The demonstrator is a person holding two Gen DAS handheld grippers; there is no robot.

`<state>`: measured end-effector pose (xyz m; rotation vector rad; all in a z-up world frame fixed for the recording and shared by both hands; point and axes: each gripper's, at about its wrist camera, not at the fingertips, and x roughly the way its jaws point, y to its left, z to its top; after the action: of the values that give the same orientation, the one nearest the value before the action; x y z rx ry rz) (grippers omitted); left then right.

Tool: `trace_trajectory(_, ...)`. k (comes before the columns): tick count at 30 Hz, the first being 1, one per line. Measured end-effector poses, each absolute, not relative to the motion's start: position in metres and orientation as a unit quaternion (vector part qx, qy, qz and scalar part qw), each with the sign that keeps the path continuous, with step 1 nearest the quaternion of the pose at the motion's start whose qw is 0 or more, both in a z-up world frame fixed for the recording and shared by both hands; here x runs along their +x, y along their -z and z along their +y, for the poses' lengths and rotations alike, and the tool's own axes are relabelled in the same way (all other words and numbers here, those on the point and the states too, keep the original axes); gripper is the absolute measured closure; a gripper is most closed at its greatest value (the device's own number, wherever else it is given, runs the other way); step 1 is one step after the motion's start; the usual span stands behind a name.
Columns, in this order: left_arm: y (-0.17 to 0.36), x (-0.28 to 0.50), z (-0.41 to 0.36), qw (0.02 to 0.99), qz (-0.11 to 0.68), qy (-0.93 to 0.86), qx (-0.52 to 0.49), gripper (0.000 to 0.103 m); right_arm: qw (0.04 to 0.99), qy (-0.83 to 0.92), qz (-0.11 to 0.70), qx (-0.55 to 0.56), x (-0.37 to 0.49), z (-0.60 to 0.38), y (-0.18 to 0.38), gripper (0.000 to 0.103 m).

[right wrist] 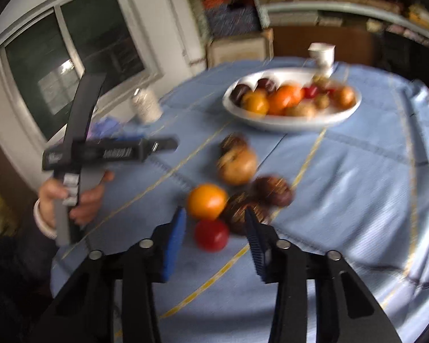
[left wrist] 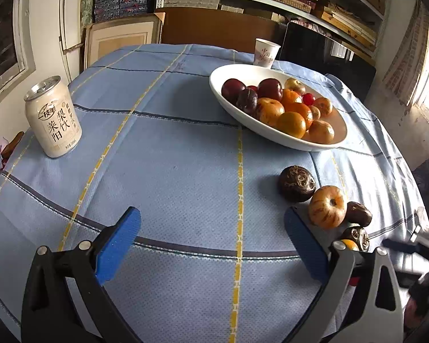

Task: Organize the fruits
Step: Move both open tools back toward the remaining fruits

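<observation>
A white oval bowl (left wrist: 323, 143) holds several plums, oranges and striped fruits; it also shows in the blurred right wrist view (right wrist: 274, 123). Loose fruits lie on the blue cloth: a dark passion fruit (left wrist: 297, 183), a striped orange fruit (left wrist: 327, 207) and a small dark fruit (left wrist: 358, 213). In the right wrist view an orange (right wrist: 206, 201), a red fruit (right wrist: 211, 235), a tan fruit (right wrist: 237, 166) and dark fruits (right wrist: 273, 191) lie close together. My left gripper (left wrist: 211, 228) is open over bare cloth. My right gripper (right wrist: 214, 231) is open, its fingers either side of the red fruit.
A cream drink can (left wrist: 53, 117) stands at the table's left. A paper cup (left wrist: 266, 53) stands behind the bowl. The left gripper, held in a hand (right wrist: 80, 200), shows at the left of the right wrist view. Shelves and a chair lie behind the table.
</observation>
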<state>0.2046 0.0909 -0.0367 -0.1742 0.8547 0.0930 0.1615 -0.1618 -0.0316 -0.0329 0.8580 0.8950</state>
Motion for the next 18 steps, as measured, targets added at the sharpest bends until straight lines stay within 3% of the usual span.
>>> trace_trajectory(18, 0.032, 0.201, 0.085, 0.908, 0.409, -0.035, -0.082, 0.004, 0.794, -0.412, 0.446, -0.024, 0.162, -0.151, 0.047, 0.07)
